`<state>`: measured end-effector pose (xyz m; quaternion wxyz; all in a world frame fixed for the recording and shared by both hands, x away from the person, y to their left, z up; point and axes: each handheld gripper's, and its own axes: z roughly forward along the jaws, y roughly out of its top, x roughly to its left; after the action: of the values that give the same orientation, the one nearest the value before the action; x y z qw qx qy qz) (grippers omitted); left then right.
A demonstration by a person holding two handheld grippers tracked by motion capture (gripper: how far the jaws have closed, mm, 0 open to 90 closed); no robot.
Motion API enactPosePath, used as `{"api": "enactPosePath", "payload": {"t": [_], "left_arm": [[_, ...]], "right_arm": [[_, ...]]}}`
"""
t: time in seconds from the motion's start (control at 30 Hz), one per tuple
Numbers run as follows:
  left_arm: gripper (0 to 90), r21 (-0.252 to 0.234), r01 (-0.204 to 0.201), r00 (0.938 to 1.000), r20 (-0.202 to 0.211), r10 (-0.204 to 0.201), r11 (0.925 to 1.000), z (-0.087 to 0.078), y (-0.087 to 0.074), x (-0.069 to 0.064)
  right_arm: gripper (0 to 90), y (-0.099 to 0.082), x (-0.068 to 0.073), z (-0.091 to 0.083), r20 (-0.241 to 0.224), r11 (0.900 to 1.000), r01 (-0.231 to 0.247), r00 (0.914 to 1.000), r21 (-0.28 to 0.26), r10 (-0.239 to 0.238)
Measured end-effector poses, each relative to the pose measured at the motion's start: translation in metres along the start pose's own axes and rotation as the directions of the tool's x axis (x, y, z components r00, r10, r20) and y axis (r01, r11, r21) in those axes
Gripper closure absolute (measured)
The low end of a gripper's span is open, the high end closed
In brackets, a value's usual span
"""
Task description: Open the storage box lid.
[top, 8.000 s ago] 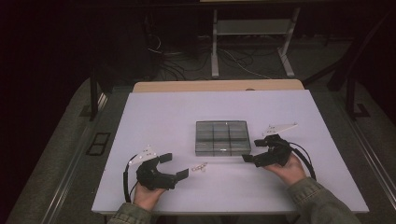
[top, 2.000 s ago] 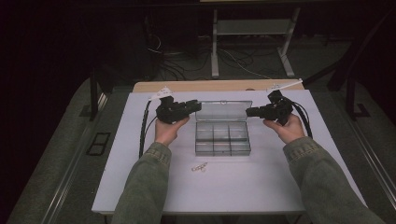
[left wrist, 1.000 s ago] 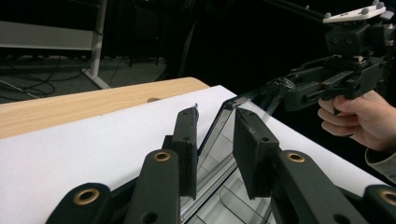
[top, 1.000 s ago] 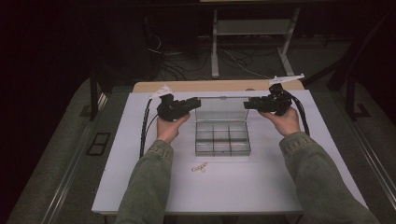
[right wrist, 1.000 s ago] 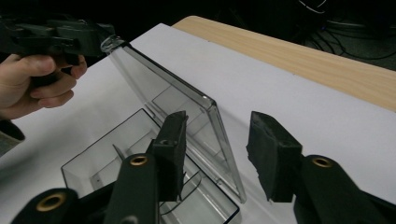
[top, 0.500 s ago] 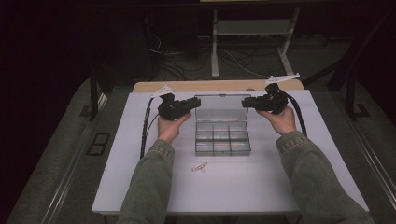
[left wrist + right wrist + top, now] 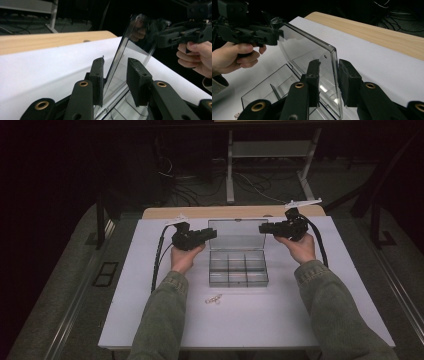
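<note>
the clear plastic compartment box (image 7: 238, 267) sits mid-table, its hinged transparent lid (image 7: 236, 234) now raised upright. the left claw (image 7: 115, 78) has just loosened around the lid's edge; the right claw (image 7: 329, 81) also straddles it, pads apart. opening looks done.

Clear plastic organizer box (image 7: 238, 268) near the middle of the white surface (image 7: 150, 285), slightly toward 12 o'clock. Base divided into six small compartments, two rows of three, see-through. Lid (image 7: 235, 234) transparent, hinged along the 12 o'clock edge of the base, swung open and standing nearly upright, tilted a little away toward 12 o'clock. Lid's side edges (image 7: 120, 52) (image 7: 334, 75) thin and glossy, rounded at the corners. Compartment contents too faint to tell.
</note>
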<state>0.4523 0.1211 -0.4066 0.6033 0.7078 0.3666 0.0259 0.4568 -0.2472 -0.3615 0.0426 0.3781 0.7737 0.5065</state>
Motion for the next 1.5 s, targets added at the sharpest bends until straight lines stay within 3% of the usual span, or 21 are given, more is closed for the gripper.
{"api": "enactPosePath", "payload": {"t": [0.6,0.83,1.5], "left_arm": [[68.6,0.010,-0.003,1.0000,-0.006,0.003,0.9999,0.001,-0.001,0.000],[69.1,0.013,-0.010,0.9999,-0.013,0.010,0.9999,0.001,-0.001,0.000],[68.1,0.009,0.001,0.9996,-0.026,0.000,1.0000,0.004,-0.002,0.002]], "right_arm": [[70.1,-0.002,0.002,0.001,0.012,0.9999,0.010,0.9999,-0.005,-0.010],[68.0,-0.012,-0.004,0.013,0.007,0.9967,0.020,0.9998,0.079,-0.021],[69.4,-0.017,-0.008,0.022,0.014,0.9947,0.022,0.9996,0.100,-0.024]]}}
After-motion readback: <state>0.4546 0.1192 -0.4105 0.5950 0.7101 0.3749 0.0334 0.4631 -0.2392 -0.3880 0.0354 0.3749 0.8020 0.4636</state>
